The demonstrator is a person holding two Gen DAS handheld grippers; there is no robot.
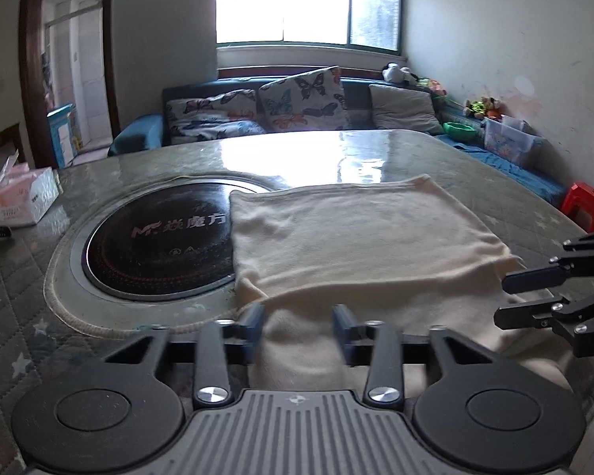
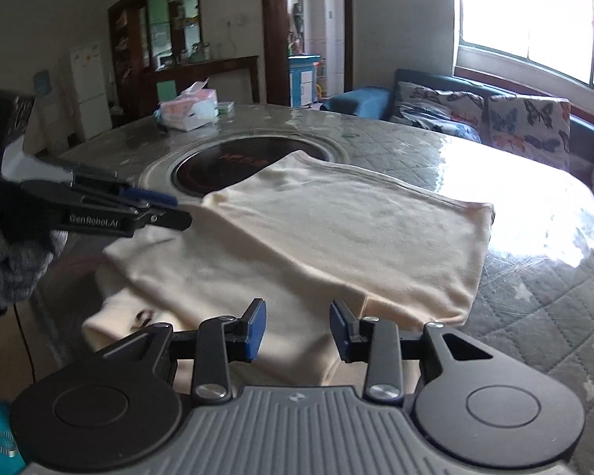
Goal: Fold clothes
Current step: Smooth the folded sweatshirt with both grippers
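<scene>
A cream garment (image 1: pixel 356 245) lies partly folded on the round table, its far part covering the edge of the black cooktop (image 1: pixel 158 245). It also shows in the right wrist view (image 2: pixel 328 237). My left gripper (image 1: pixel 299 324) is open, just above the garment's near edge, with nothing between its blue pads. My right gripper (image 2: pixel 297 332) is open over the garment's near right part, empty. The right gripper shows at the right edge of the left wrist view (image 1: pixel 507 297), and the left gripper shows at the left of the right wrist view (image 2: pixel 178 209).
A tissue box (image 1: pixel 19 202) sits on the table's left side. The quilted table cover (image 1: pixel 19 316) lies under glass. A sofa with butterfly cushions (image 1: pixel 301 99) stands behind the table. A red stool (image 1: pixel 586 206) is at the right.
</scene>
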